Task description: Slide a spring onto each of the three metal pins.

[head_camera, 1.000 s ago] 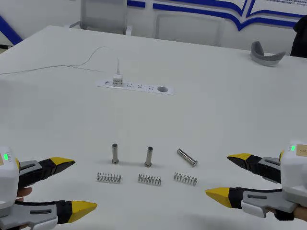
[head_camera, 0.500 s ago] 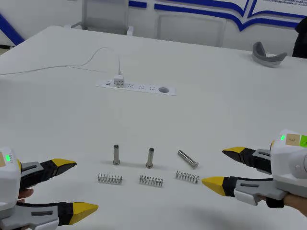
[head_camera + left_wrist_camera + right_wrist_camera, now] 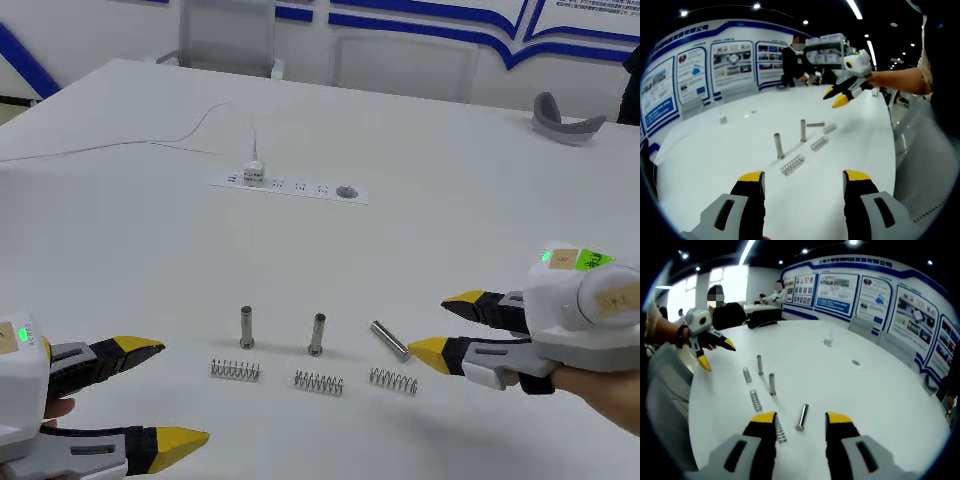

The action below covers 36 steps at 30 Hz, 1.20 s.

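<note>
At the near left of the white bench [image 3: 120, 230], the left tongs [image 3: 182, 392] hover with their yellow-tipped jaws spread wide and empty, well apart from the parts. To their right, the left pin [image 3: 246, 327] stands upright with the left spring [image 3: 235, 370] lying just in front of it. The middle pin [image 3: 318, 334] stands upright too, behind the middle spring [image 3: 318, 382]. The right pin [image 3: 389, 340] lies on its side at an angle, the right spring [image 3: 392, 380] near it. All three springs lie loose on the bench, off the pins. The right tongs [image 3: 428, 324], also spread and empty, have their lower tip just beside the lying pin's end. Farther back lies a power strip [image 3: 288, 185].
</note>
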Motion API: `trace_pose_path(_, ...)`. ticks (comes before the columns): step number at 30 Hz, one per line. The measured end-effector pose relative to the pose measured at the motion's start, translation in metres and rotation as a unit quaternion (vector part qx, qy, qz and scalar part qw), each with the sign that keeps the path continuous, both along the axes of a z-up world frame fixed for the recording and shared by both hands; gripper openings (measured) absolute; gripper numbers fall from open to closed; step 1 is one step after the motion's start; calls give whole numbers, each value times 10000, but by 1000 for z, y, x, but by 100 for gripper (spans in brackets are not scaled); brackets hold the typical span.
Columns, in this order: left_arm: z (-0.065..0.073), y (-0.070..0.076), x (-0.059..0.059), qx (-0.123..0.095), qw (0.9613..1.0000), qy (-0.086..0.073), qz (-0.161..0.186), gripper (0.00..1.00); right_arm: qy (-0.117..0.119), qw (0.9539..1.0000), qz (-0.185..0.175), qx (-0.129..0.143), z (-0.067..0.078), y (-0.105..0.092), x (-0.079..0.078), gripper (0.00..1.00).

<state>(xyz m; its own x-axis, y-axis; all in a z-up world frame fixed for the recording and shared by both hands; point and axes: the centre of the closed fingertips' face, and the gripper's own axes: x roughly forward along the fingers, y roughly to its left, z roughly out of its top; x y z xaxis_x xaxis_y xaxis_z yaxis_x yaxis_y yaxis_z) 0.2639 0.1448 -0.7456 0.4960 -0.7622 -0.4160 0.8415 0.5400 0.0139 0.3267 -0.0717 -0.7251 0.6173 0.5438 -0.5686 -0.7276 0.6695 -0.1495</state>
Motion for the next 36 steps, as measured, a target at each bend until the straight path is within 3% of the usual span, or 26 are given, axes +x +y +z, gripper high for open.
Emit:
trace_pose_path(17, -1, 2, -2, -39, 9999, 2, 106, 63, 318, 9988, -139, -351, -21, 11, 31, 30)
trace_pose_path(36, -3, 2, -1, -101, 9999, 43, 115, 62, 729, 9949, -326, -608, -48, 18, 46, 22)
